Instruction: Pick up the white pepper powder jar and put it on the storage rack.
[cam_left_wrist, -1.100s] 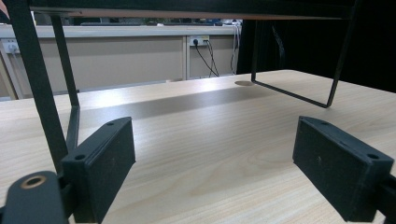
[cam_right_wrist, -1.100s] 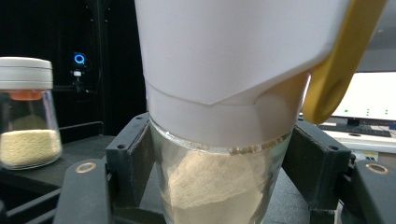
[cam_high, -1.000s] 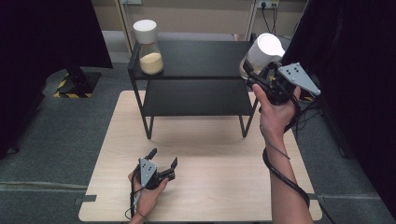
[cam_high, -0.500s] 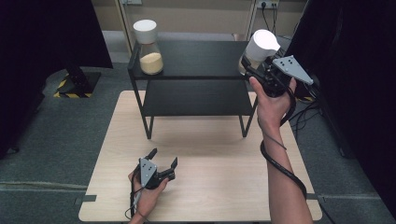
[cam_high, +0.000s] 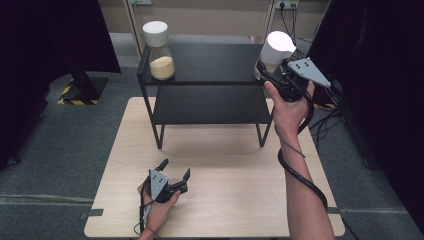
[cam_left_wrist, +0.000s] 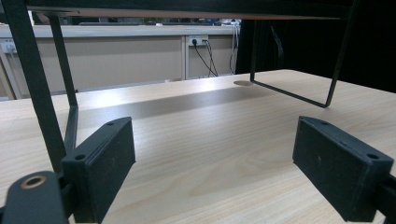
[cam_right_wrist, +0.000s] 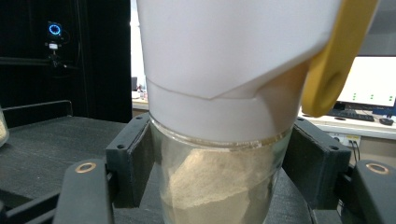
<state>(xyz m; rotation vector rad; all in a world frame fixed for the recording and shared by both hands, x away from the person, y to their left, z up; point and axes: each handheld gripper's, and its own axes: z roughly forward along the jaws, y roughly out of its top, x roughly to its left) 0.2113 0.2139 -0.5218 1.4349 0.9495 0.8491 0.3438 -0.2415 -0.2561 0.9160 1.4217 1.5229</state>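
My right gripper (cam_high: 263, 70) is shut on a glass jar (cam_high: 274, 51) with a white lid, held at the right end of the black shelf's top board (cam_high: 215, 62). In the right gripper view the jar (cam_right_wrist: 224, 186) holds beige powder and a yellow tab (cam_right_wrist: 334, 60) hangs at the lid's right; both pads (cam_right_wrist: 133, 158) press on the glass. A second jar (cam_high: 158, 50), alike, stands at the top board's left end. My left gripper (cam_high: 175, 171) rests low on the wooden table (cam_high: 235, 200), open, with nothing between its jaws (cam_left_wrist: 215, 158).
The black two-level shelf (cam_high: 210, 105) stands at the table's far half on thin legs (cam_left_wrist: 37, 84). Cables (cam_high: 330, 120) lie on the floor at the right. A dark curtain hangs on both sides.
My right gripper has carried the jar a little up and to the left, toward the shelf's top right corner. The left gripper has stayed where it was.
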